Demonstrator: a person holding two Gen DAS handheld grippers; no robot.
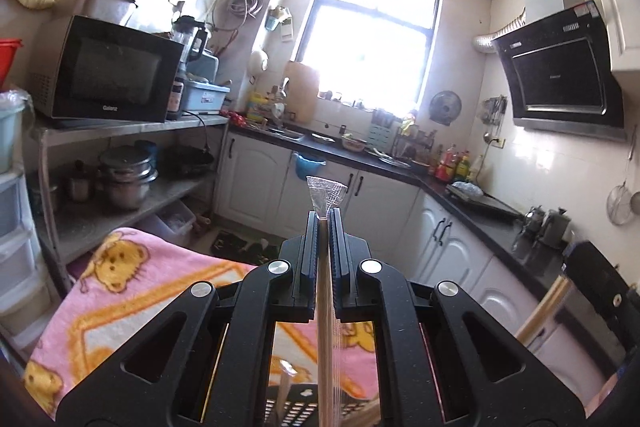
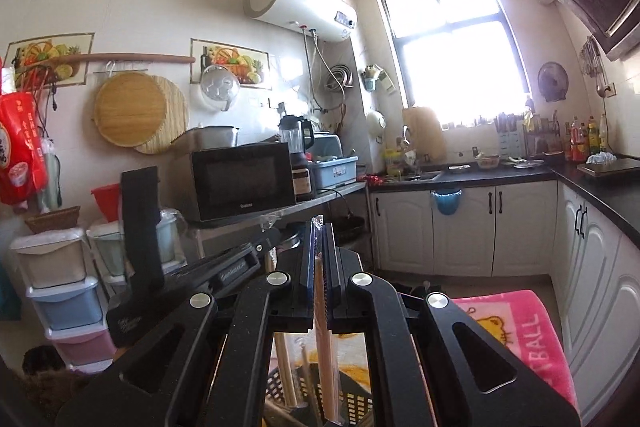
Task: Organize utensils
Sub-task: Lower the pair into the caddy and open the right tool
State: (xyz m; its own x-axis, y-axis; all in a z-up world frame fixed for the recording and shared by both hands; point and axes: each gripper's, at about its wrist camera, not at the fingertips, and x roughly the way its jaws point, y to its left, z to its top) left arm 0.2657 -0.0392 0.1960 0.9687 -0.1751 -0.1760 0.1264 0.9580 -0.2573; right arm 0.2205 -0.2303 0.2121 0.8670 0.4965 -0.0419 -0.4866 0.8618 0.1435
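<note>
Home kitchen, microwave (image 1: 108,67), range hood (image 1: 560,67), white cabinets (image 2: 464,227)

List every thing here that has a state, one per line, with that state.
left gripper: shut on wrapped chopsticks, clear wrapper end sticking out past the tips.
right gripper: shut on a second wrapped pair.
black basket: below the grippers, holding several utensils upright.
microwave: door closed.
cabinet doors: closed.
pink blanket: spread flat.

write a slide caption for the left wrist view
Left gripper shut on plastic-wrapped chopsticks, raised above a pink blanket in a kitchen.
</note>
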